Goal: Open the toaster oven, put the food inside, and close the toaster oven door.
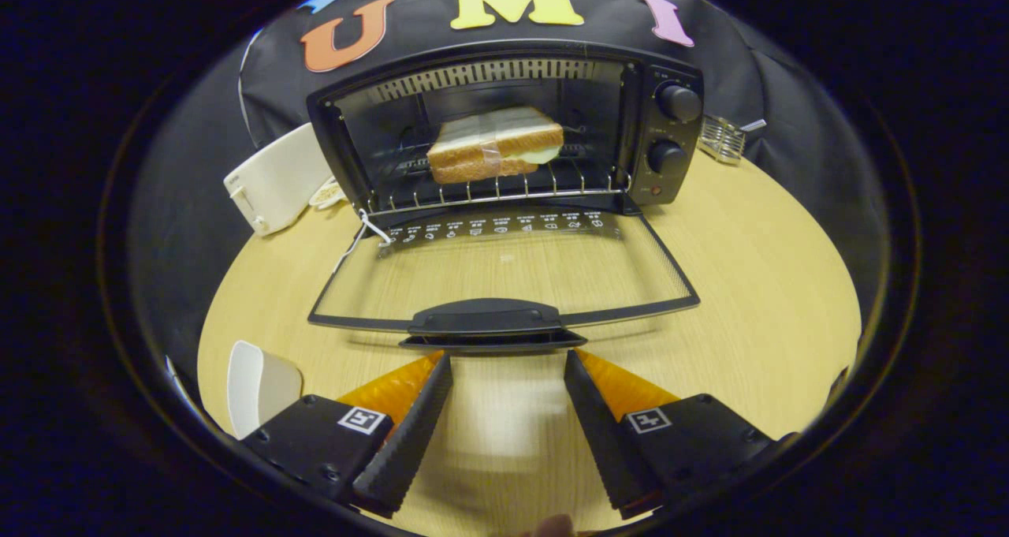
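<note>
Gripper view: I see my gripper (504, 357) spread wide and empty just short of the lowered door's handle (485, 318); a sandwich (495, 144) sits on the toaster oven (504, 127) rack.

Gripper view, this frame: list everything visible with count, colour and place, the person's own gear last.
black toaster oven: 1, black, at the back of the table, ahead of the gripper.
glass oven door: 1, clear with black frame and handle, folded down flat, its handle just ahead of the fingertips.
wrapped sandwich: 1, white bread with brown crust, on the wire rack inside the oven.
control knobs: 2, black, on the oven's right panel.
white plastic appliance: 1, white, left of the oven.
small wire rack: 1, silver, right of the oven.
white dish: 1, white, beside the left finger.
round wooden table: 1, light wood, under everything.
gripper: 1, open, holding nothing.
</note>
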The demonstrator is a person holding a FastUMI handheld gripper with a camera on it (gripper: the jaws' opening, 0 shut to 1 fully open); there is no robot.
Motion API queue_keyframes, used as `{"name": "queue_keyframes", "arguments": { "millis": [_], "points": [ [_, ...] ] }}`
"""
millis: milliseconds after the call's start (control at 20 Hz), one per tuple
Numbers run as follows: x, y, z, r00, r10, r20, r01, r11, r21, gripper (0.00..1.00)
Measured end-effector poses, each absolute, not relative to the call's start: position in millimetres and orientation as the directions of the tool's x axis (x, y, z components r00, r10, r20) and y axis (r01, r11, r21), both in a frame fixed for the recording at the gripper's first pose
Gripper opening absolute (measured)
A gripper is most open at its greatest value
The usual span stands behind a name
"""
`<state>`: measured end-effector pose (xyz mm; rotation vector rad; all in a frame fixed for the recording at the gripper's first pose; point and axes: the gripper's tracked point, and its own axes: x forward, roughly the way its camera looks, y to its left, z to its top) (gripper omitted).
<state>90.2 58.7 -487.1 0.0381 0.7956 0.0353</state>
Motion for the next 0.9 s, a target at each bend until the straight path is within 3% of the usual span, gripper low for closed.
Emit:
{"name": "queue_keyframes", "arguments": {
  "millis": [450,900],
  "points": [
    [96.7,62.9,-416.6,0.76,0.031,-0.649,0.002,0.999,0.05,0.96],
    [154.3,73.2,-283.6,0.888,0.031,-0.459,-0.028,1.0,0.013,0.96]
  ]
}}
